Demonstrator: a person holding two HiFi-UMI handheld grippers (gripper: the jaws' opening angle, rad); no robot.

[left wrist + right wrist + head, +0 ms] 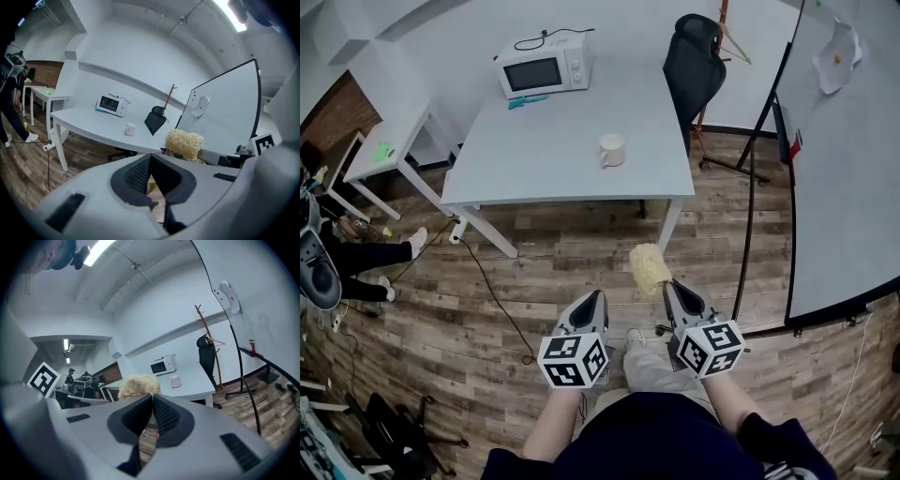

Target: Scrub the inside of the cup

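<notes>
- The left gripper (pixel 594 298) was held out ahead of the person's body on an extended forearm. It stopped short of the near edge of the large white rectangular table (pixel 534 173), with its tips aimed toward that table and tilted slightly downward.
- Its jaws were seen closed tip to tip in the left gripper view, and nothing was gripped between them.
- The right gripper (pixel 667 287) was carried just beside the left one at about the same height. It too was short of the table's near edge and pointed toward it at a shallow downward tilt.
- Its jaws were pinched almost together on a pale yellow fibrous scrubber (pixel 649 268), whose fluffy head stuck out past the tips toward the table.
- The marker cubes on both grippers were turned up toward the head camera, with both forearms reaching forward side by side behind them.
- The white cup with a handle (pixel 612 150) stood upright on the table, toward its near right part. It was well apart from both grippers and touched by neither.
- A white microwave oven (pixel 546 66) sat near the table's far edge, and a black office chair (pixel 694 61) stood by the table's far right corner.
- The brown wooden plank floor (pixel 487 281) lay beneath both grippers on the near side of the table.
</notes>
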